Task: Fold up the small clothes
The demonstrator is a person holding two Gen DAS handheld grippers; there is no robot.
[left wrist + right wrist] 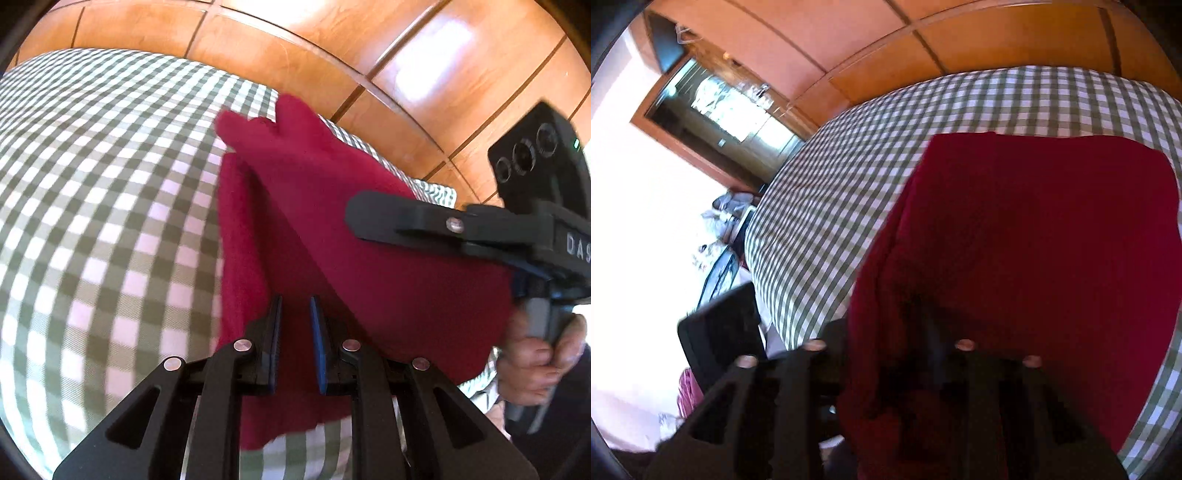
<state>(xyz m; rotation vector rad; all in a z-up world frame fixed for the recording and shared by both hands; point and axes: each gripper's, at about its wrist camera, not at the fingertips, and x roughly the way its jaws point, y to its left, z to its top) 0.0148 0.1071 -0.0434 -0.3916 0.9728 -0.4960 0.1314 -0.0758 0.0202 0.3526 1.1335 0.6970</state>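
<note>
blue-padded fingers (275, 332) of the left gripper (295, 332) sat nearest the lens, a narrow gap between them, and the red garment (369, 266) ran through that gap; whether the pads actually pinched the cloth could not be told. the garment itself was partly raised off the checked cloth (110, 221), one flap held up and slanting across the view, a lower layer lying beneath it on the covered surface. the right gripper (373, 218) reached in from the right, its black finger laid across the raised flap, and the person's hand (535, 354) wrapped its handle. in the right wrist view the garment (1052, 229) draped over that gripper's own fingers and hid them, so its hold could not be judged either, though the lifted flap suggested it was clamped there.

judged from this, the main risk was a slack left hold: if the cloth slid through the gap, the flap would drop unevenly and the fold line would skew. pulling the two grips apart too hard might drag the lower layer and rumple the checked cloth. wooden panels (295, 48) stood behind
</note>
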